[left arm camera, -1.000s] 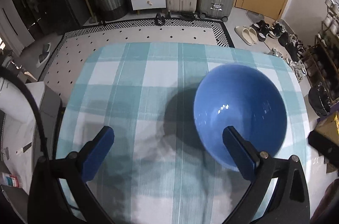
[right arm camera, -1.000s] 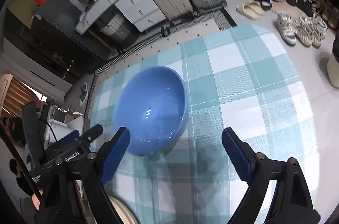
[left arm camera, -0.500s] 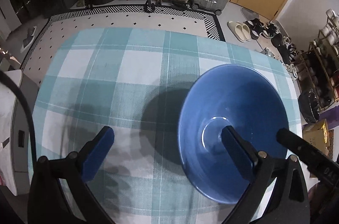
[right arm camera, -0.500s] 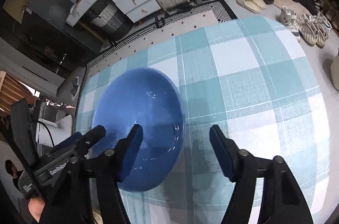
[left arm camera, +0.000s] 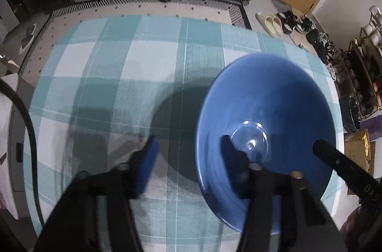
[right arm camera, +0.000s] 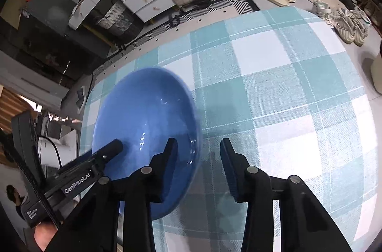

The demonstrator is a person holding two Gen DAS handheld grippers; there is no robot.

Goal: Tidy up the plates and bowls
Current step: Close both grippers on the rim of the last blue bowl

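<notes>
Left wrist view. A glossy deep blue ceramic bowl (left arm camera: 265, 132) sits upright on the teal-and-white checked tablecloth (left arm camera: 133, 75), toward the table's right side. The left gripper (left arm camera: 188, 156) straddles the bowl's left wall: one blue-padded finger outside over the cloth, the other inside the bowl. Its jaws have just been closing, with the rim between them; a clear gap still shows, so the pads do not press yet. Motion blur on both fingers. The tip of the other tool pokes into the bowl from the right.

Right wrist view. Same bowl (right arm camera: 145, 123), its base against the cloth (right arm camera: 286, 89) as far as can be told. The right gripper (right arm camera: 198, 156) straddles the opposite wall, the left finger inside the bowl and the right one outside over the cloth. Its jaws have also just been closing around the rim, roughly half-wide, with no firm pinch visible. The left tool's black finger reaches in from the lower left.

Progress, as judged: early. No plates or other bowls show in either view, and no stack or destination. The two-handed grasp on this one bowl is forming, not complete; lifting and placing it remain.
</notes>
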